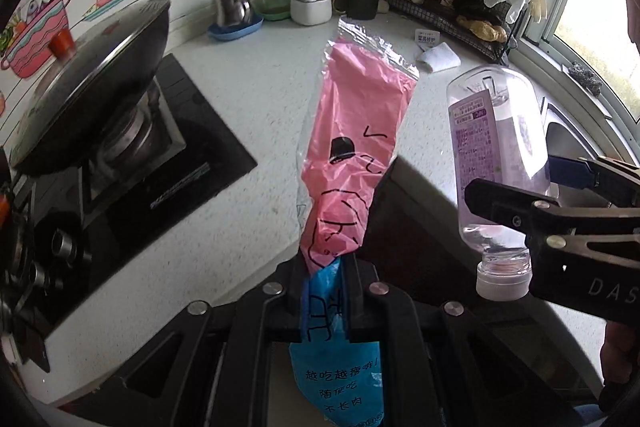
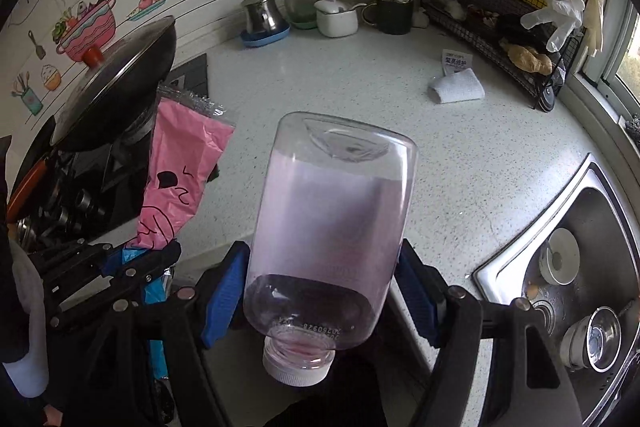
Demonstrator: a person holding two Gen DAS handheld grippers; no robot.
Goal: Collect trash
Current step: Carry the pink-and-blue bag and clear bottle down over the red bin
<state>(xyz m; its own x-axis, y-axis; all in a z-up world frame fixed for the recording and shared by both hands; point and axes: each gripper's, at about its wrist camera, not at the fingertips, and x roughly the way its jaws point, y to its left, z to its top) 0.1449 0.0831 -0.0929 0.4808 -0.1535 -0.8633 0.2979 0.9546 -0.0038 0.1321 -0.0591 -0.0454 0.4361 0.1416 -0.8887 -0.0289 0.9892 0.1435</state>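
A pink and blue snack wrapper (image 1: 352,147) stands up from my left gripper (image 1: 324,291), which is shut on its lower end above the counter's front edge. The same wrapper (image 2: 176,171) and left gripper (image 2: 120,267) show at the left of the right wrist view. A clear plastic bottle (image 2: 332,223) with a white cap hangs cap-down in my right gripper (image 2: 324,291), whose blue pads (image 2: 222,299) press on its sides. From the left wrist view the bottle (image 1: 496,147) and right gripper (image 1: 516,187) are on the right. A small white packet (image 2: 456,61) and a folded white cloth (image 2: 456,87) lie on the counter.
A lidded black wok (image 1: 92,87) sits on the stove at the left. Steel pot, glass jug, white jar and utensil cup (image 2: 392,13) line the back wall. A wire rack (image 2: 508,39) with bottles and gloves fills the back right corner. The sink (image 2: 576,287) holds bowls at the right.
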